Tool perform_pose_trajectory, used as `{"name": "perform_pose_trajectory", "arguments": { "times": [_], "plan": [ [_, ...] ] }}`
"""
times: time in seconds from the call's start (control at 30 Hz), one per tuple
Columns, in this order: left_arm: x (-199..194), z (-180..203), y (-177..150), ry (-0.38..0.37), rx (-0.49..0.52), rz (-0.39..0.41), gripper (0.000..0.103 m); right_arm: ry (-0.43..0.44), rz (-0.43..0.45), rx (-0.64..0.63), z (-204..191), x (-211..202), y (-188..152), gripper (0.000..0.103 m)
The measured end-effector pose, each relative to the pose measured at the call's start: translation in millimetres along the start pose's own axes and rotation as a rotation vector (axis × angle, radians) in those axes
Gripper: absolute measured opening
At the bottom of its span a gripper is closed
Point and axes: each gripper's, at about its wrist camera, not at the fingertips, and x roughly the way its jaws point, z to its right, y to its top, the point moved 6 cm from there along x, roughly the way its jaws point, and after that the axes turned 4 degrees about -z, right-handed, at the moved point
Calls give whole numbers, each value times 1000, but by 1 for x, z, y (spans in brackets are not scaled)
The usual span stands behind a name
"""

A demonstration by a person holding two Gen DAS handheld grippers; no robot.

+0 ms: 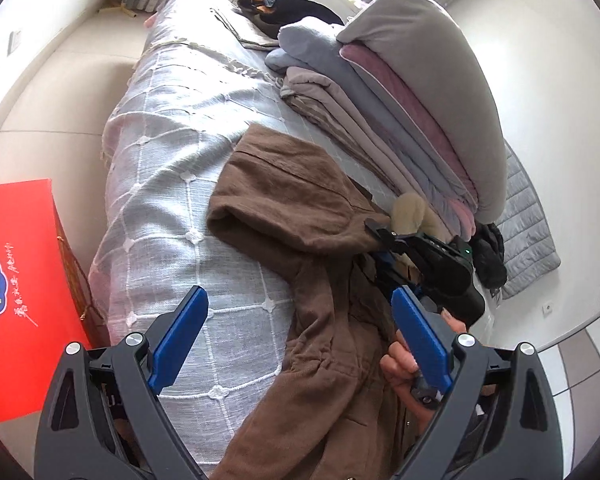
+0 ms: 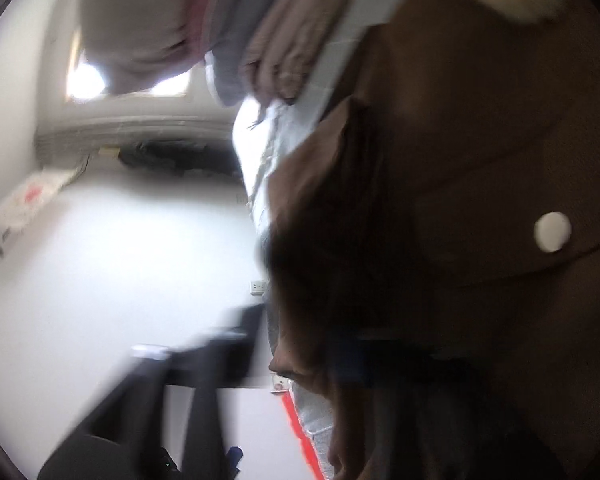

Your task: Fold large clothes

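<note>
Two grippers work one brown coat (image 1: 300, 216), which lies crumpled across the bed (image 1: 172, 152), its near end hanging off the edge. This is the gathering step: the right gripper (image 1: 380, 236) looks clamped on a fold at the coat's right, while the left gripper (image 1: 300, 332) hovers wide and empty. Next comes a second grip and a spread. Only the left view shows the layout — the right is blurred, filled with cloth and a white button (image 2: 553, 232).
</note>
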Motion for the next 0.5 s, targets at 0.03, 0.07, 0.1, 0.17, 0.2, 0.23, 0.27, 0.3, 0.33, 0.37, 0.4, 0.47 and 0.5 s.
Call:
{"name": "perform_pose_trajectory", "arguments": {
  "times": [0.03, 0.07, 0.1, 0.17, 0.2, 0.23, 0.27, 0.3, 0.33, 0.37, 0.4, 0.47, 0.5],
  "plan": [
    [-2, -2, 1, -2, -7, 6, 89, -21, 14, -39, -7, 0, -1, 17],
    [-7, -5, 3, -8, -23, 17, 89, -38, 32, -82, -18, 1, -3, 16],
    [-10, -8, 5, -16, -37, 24, 89, -41, 42, -103, -25, 2, -3, 16],
    [-19, -13, 9, -39, -77, 46, 89, -43, 70, -165, -47, 7, -3, 15],
    [-26, -17, 12, -48, -99, 68, 89, -37, 79, -203, -65, 12, -2, 15],
    [-33, -20, 14, -55, -115, 93, 89, -23, 81, -236, -82, 19, -2, 15],
    [-42, -24, 18, -62, -134, 123, 89, -1, 77, -283, -108, 32, -2, 15],
    [-50, -28, 21, -67, -152, 154, 89, 14, 67, -313, -126, 42, -3, 15],
    [-60, -34, 25, -69, -175, 190, 89, 36, 47, -354, -152, 59, -5, 15],
    [-69, -42, 29, -71, -204, 227, 89, 59, 24, -397, -179, 79, -9, 15],
    [-76, -48, 32, -74, -228, 253, 90, 77, -2, -431, -198, 95, -13, 15],
    [-89, -66, 37, -79, -296, 307, 91, 103, -77, -495, -236, 136, -27, 16],
    [-95, -77, 39, -80, -335, 330, 92, 104, -158, -516, -253, 168, -39, 22]
  ]
}}
